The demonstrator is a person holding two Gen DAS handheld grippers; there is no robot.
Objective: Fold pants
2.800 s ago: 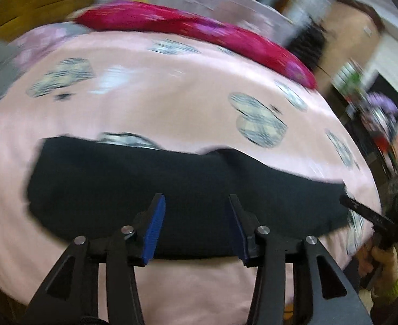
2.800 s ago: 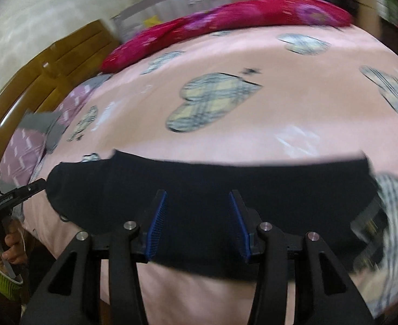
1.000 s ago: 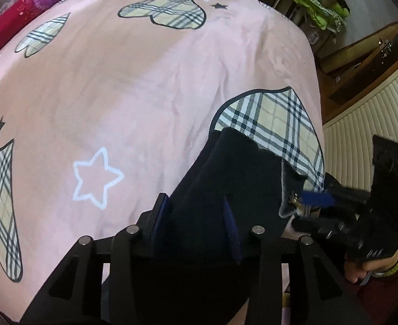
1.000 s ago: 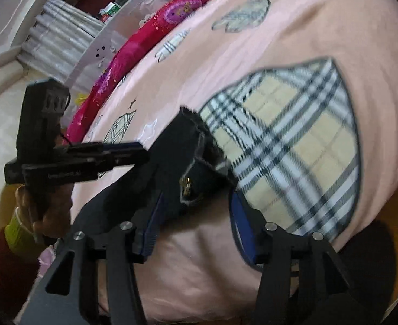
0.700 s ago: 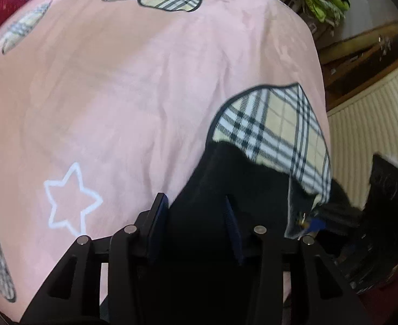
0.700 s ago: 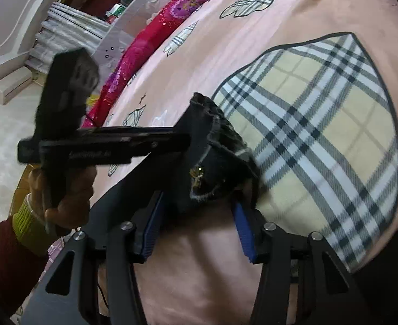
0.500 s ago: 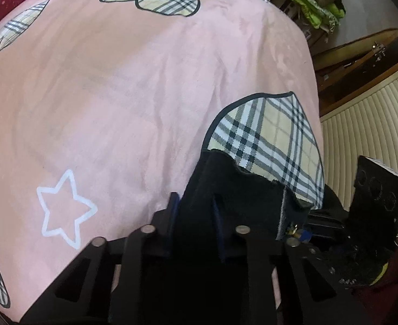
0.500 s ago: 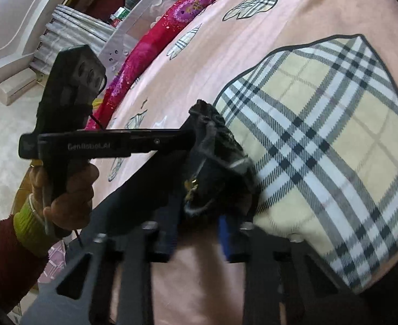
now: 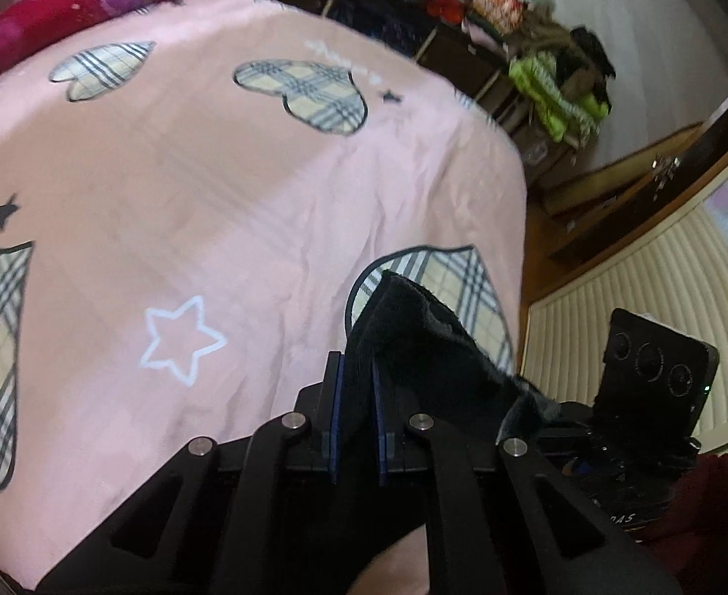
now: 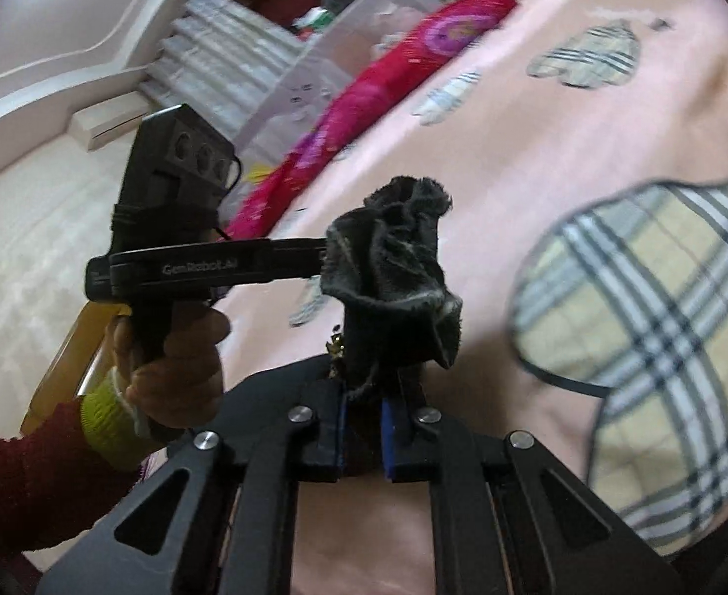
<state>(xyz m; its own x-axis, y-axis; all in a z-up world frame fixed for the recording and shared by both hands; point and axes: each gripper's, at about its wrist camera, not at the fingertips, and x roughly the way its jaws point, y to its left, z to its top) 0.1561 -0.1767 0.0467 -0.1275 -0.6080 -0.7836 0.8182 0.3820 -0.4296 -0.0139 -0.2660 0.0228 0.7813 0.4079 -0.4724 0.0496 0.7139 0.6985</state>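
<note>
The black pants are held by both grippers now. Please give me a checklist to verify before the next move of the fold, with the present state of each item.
1. Left gripper shut on the black pants: ok.
2. Right gripper shut on the same pants: ok.
3. Cloth bunched and crumpled above the right gripper, not flat: not ok.
4. Pink bedsheet ahead is free for laying the fold: ok.
5. Both grippers very close to each other: ok, but keep them from colliding.
6. The rest of the pants hanging straight below: cannot tell, out of view.
</note>
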